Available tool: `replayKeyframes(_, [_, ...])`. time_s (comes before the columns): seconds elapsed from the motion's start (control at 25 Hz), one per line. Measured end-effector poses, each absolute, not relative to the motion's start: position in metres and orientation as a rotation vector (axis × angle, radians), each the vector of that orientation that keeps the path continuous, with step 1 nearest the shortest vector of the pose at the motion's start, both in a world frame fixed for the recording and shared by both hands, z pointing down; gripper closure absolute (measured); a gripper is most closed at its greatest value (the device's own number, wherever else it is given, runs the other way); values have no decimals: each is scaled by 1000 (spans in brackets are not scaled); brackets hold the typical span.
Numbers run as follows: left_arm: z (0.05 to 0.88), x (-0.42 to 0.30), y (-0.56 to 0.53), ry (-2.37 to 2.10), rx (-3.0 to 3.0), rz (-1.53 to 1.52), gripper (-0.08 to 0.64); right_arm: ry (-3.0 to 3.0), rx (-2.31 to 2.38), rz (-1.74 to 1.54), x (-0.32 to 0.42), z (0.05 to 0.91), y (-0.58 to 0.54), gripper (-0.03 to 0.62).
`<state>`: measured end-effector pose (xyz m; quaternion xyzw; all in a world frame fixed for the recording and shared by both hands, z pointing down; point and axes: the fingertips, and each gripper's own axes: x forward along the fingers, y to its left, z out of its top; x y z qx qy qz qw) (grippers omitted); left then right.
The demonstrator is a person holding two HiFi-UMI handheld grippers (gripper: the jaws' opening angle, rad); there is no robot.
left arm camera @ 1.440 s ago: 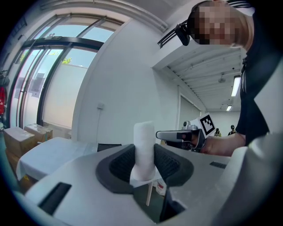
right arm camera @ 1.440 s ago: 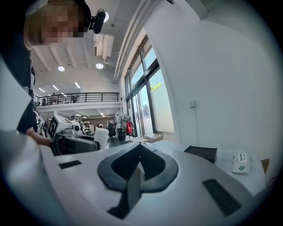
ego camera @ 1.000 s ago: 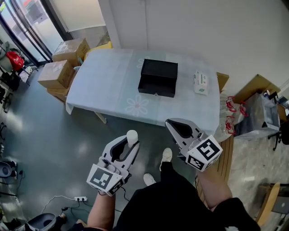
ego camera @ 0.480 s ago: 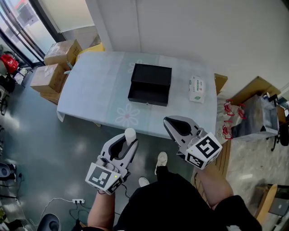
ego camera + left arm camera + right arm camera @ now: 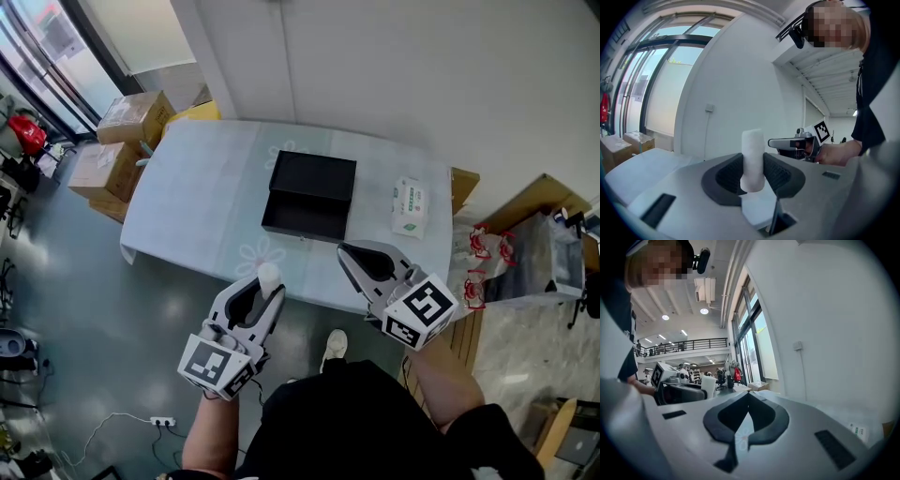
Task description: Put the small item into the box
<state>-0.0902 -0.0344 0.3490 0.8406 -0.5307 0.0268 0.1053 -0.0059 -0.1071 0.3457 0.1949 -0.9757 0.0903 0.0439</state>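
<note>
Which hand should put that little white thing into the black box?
Left. The left gripper holds the small white item; the right gripper is shut and empty. The black box lies open ahead.

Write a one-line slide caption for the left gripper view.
Left gripper shut on a small white cylinder, held upright, with the right gripper beyond.

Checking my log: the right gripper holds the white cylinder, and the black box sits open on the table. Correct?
No, the left gripper holds the white cylinder, as the left gripper view shows. The black box does sit open on the table.
</note>
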Motion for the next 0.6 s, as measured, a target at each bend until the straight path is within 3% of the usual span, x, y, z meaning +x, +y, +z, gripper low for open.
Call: replayKeyframes(0.6, [348,-75,-89,-1573,2554,164,423,-3001,638,263,19,338,-147,583])
